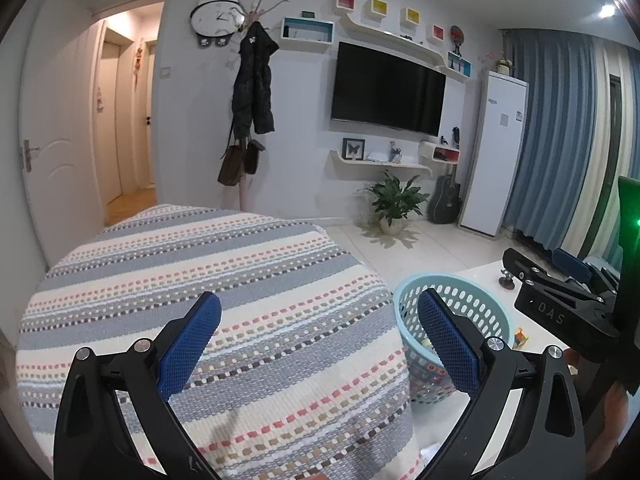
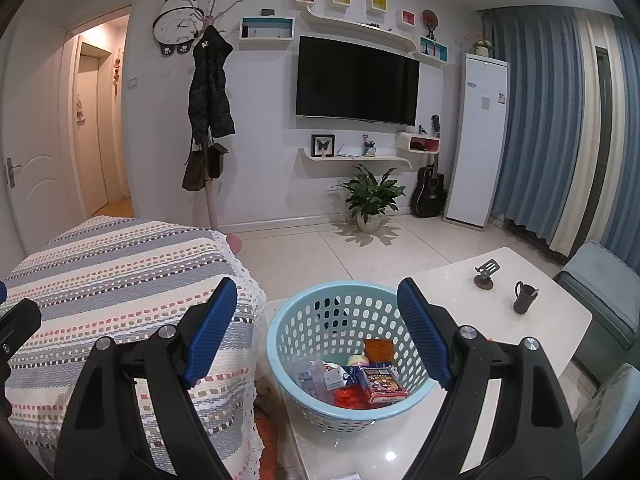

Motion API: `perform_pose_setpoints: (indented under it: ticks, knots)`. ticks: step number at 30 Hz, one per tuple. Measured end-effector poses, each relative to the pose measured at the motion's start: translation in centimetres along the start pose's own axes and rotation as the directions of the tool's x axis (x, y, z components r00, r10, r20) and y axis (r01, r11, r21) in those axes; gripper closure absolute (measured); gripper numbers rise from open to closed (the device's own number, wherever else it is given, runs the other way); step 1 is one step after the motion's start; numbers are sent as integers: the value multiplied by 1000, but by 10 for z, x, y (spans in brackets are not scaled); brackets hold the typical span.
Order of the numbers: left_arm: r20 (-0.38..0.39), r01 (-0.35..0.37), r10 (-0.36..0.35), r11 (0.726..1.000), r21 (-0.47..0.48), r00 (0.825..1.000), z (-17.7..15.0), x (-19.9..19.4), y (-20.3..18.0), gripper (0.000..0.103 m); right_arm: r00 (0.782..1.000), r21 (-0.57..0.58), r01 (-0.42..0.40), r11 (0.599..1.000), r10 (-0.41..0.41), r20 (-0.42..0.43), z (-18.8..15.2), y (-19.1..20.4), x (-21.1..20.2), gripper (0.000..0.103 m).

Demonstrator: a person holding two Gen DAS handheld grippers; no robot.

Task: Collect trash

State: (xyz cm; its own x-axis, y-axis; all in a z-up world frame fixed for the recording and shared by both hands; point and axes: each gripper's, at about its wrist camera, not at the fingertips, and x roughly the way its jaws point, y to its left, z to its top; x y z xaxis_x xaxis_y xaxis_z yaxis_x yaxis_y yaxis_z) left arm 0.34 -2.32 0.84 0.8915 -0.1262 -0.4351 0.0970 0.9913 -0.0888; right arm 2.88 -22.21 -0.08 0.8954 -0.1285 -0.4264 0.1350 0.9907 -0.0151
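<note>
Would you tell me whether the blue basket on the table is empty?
Not empty: the blue basket stands upright on the white table, holding a red box and other wrappers.

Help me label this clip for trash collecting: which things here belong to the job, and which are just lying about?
Job:
- blue basket
- wrappers and a red box inside it
- right tongs, open
- left tongs, open

Lying about:
- dark cup
- phone stand
- colourful cube

One light blue basket (image 2: pixel 348 360) sits between the right gripper (image 2: pixel 316 332) fingers, holding roughly six pieces of trash (image 2: pixel 360 380). Beyond that gripper, to its right, one white table (image 2: pixel 460 292) carries two small dark items: one phone stand (image 2: pixel 486 274) and one cup (image 2: pixel 525 297).
</note>
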Motion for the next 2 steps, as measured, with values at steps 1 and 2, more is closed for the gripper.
perform_pose_setpoints:
  ticks: [1, 2]
  knots:
    - [1, -2, 2, 1000, 1, 1000, 0, 0, 0, 7, 1000, -2, 0, 1000, 0, -1, 0, 1, 1, 25]
    - [2, -4, 4, 1000, 2, 1000, 0, 0, 0, 7, 1000, -4, -1, 1000, 1, -1, 0, 1, 1, 25]
